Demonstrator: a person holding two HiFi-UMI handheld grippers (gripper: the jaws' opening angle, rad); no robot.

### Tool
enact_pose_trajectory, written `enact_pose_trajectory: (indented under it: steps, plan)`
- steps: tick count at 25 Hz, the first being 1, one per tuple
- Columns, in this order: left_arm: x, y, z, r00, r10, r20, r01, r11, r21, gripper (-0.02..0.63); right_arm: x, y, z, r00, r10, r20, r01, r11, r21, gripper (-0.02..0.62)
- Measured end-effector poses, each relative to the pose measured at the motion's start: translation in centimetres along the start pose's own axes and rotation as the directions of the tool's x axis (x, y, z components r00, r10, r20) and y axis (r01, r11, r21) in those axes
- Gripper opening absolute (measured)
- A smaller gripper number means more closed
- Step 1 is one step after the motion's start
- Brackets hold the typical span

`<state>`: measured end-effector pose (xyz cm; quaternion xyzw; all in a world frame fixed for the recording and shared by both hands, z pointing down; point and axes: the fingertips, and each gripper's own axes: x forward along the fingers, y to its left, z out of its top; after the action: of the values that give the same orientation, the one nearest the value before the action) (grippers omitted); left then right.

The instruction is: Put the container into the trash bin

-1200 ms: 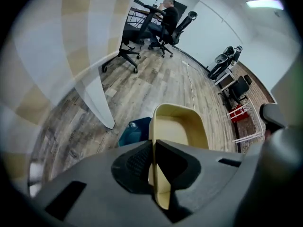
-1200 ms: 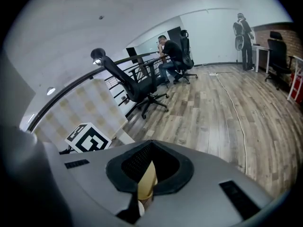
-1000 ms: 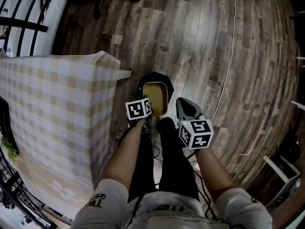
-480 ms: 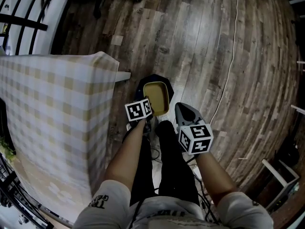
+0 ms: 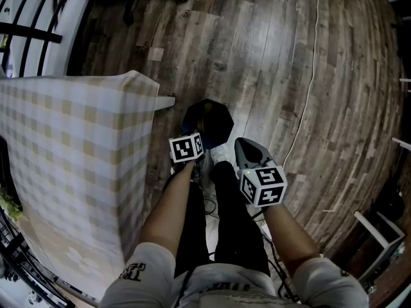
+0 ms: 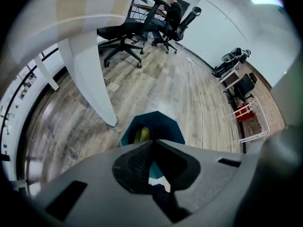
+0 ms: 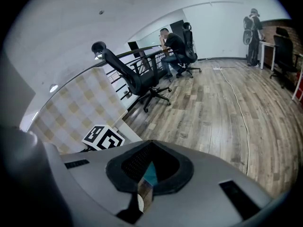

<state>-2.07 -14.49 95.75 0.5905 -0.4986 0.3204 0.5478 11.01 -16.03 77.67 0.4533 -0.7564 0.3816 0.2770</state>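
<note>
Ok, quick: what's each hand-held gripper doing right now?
Left hand-held gripper: closed, holding nothing.
Right hand-held gripper: closed, holding nothing.

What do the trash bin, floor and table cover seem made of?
Trash bin: probably plastic, smooth dark teal walls.
Floor: grained planks, slight sheen; wood or laminate, unclear.
Table cover: likely fabric, checked, draping over the edge.

The right gripper (image 7: 151,145) is holding its jaws together on nothing, in front of a black office chair (image 7: 142,82). A checked tablecloth (image 7: 71,110) is hanging left of that chair, a person (image 7: 171,44) is sitting behind it, and a white cable (image 7: 237,101) is lying to its right.
</note>
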Motion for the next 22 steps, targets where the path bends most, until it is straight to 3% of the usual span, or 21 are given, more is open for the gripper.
enact_pose_trajectory:
  steps: [4, 11, 17, 22]
  plan:
    - [-1.3, 0.1, 0.7, 0.999, 0.032, 0.036, -0.034, 0.998, 0.056, 0.006, 0.1, 0.4, 0.1, 1.0, 0.001, 0.001, -0.001, 1.0, 0.001, 0.002]
    - [-5.4, -2.5, 2.2, 0.996, -0.026, 0.09, 0.017, 0.995, 0.095, 0.006, -0.9, 1.8, 1.8, 1.0, -0.004, 0.024, 0.004, 1.0, -0.003, 0.002]
    - [-14.7, -6.0, 4.5, 0.976, -0.086, 0.202, 0.065, 0.992, 0.113, 0.006, -4.5, 3.8, 5.2, 0.998, -0.021, 0.062, 0.02, 1.0, 0.01, 0.002]
    - [-24.8, -10.2, 7.2, 0.938, -0.187, 0.29, 0.134, 0.972, 0.194, 0.006, -8.5, 6.7, 10.5, 0.989, -0.013, 0.147, 0.011, 1.0, 0.011, 0.002]
